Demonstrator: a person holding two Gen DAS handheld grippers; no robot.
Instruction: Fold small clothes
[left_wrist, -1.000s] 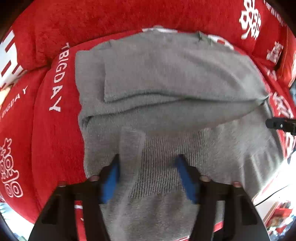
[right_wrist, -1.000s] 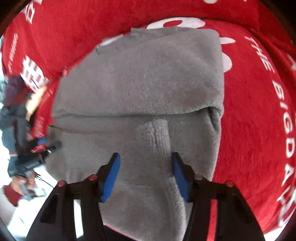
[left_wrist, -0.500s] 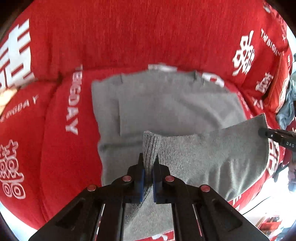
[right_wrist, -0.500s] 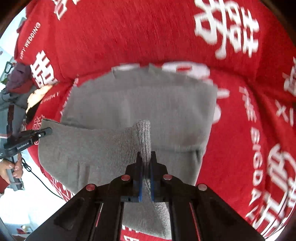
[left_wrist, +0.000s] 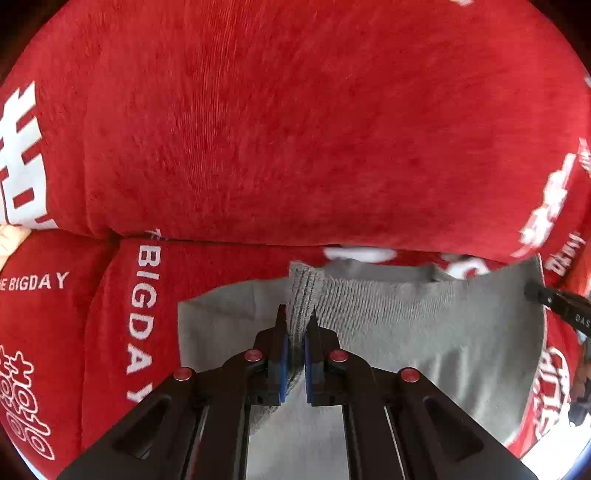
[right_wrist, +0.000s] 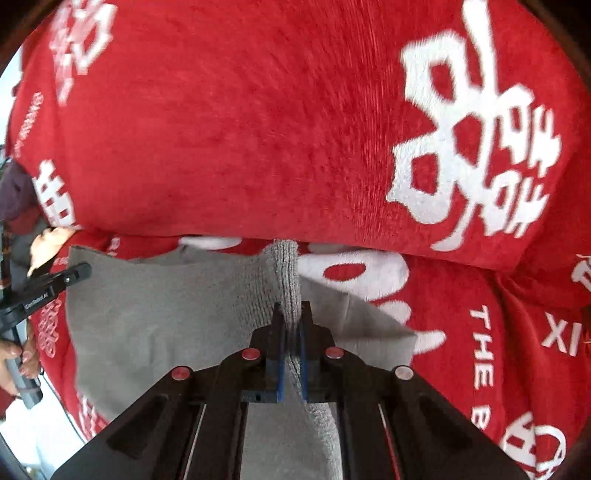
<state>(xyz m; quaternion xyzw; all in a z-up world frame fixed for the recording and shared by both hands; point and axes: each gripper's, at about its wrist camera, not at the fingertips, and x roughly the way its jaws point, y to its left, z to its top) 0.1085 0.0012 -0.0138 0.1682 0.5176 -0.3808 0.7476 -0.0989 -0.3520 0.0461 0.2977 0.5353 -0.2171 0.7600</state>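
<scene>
the grey knit garment (left_wrist: 424, 332) lies on the seat of a red sofa (left_wrist: 295, 129), with its ribbed hem lifted off the cushion. in the left wrist view a fold of that ribbed hem stands up between the blue pads (left_wrist: 283, 354) of the left gripper (left_wrist: 295, 325), poking out past the fingertips toward 12 o'clock. the fingers are pressed together on the cloth, which fills the narrow slot between them. from the pinch the raised fabric stretches toward 3 o'clock, where the tip of the other tool shows at the frame edge, and a flatter layer of the garment lies on the seat at 9 o'clock of the fingers.

in the right wrist view the same hem (right_wrist: 286, 280) rises as a narrow ridge between the fingers of the right gripper (right_wrist: 291, 317), which are clamped onto it. the ridge runs toward 12 o'clock beyond the tips. the cloth spreads toward 9 o'clock, up to the black left tool. a corner of fabric lies at 3 o'clock on the cushion.

behind the garment at 12 o'clock stands the sofa's back cushion with white printed characters (right_wrist: 472, 147). white lettering (left_wrist: 144, 321) marks the seat at 9 o'clock in the left view.
</scene>
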